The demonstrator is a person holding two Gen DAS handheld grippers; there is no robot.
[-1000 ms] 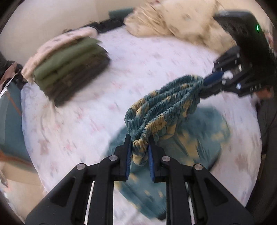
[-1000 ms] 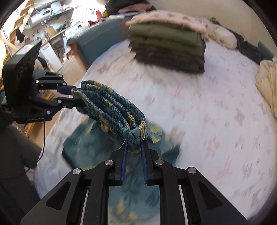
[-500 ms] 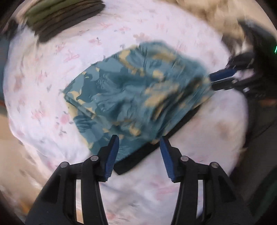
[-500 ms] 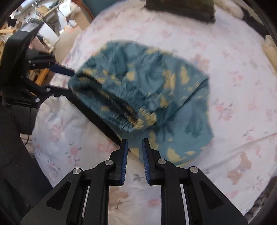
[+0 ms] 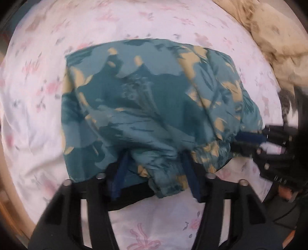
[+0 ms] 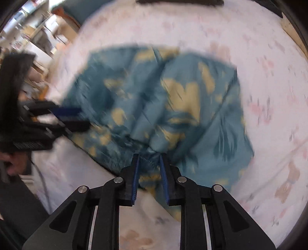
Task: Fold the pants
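Observation:
The teal pants with yellow leaf print [image 5: 154, 100] lie folded in a rough rectangle on the white floral bedsheet [image 5: 34, 80]. My left gripper [image 5: 156, 163] is open, its blue-padded jaws spread wide around the near gathered waistband edge. My right gripper shows at the right of the left wrist view [image 5: 250, 140], at the same edge. In the right wrist view the pants [image 6: 182, 100] lie ahead, blurred. My right gripper [image 6: 149, 163] is open with the waistband edge between its jaws. My left gripper shows at the left of that view [image 6: 71, 117].
A cream crumpled blanket [image 5: 269, 34] lies at the bed's far right. A dark stack of folded clothes [image 6: 179, 1] sits at the top edge of the right wrist view. Furniture and shelves [image 6: 38, 34] stand beyond the bed's left edge.
Both grippers held the waistband up in the air, then laid it down over the pants and opened. Both have since moved in close to the near edge.

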